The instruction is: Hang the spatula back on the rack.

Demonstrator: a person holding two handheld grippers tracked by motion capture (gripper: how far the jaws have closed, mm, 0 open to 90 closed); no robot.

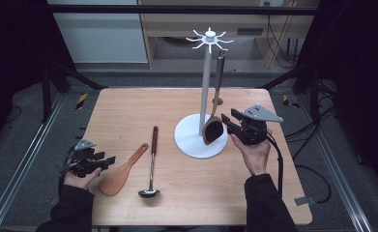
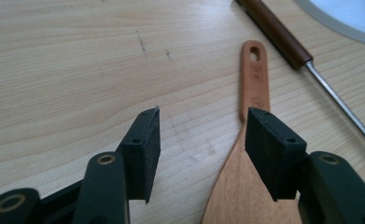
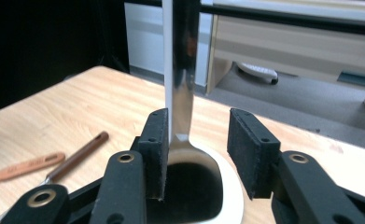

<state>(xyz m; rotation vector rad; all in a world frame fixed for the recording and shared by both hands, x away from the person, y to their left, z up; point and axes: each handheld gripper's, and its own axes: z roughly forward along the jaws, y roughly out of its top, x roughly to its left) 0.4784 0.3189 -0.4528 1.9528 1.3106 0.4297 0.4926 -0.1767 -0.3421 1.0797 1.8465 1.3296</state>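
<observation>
Right gripper (image 1: 227, 122) at the foot of the white rack (image 1: 207, 87), jaws standing apart with the hanging dark spatula (image 1: 212, 129) between them; in the right gripper view the steel neck of the spatula lies against, or just beside, one pad, the other pad clear of it, so no grip. The spatula hangs from a hook at the rack's crown, its blade low over the round base. Risk, as I judge it: a jaw dragging along the neck on the way out could swing the spatula, lift it off the hook, or rock the slim rack. Left gripper (image 1: 110, 160) low over the counter (image 1: 128, 111), jaws open, empty; the wooden rice paddle (image 2: 245, 186) lies flat just beside one pad, handle pointing away. Risk there: closing off-centre would push the flat paddle along the counter rather than lift it. The ladle (image 1: 151, 164) lies near the paddle, its brown handle toward the rack base; it crowds any sideways reach.
</observation>
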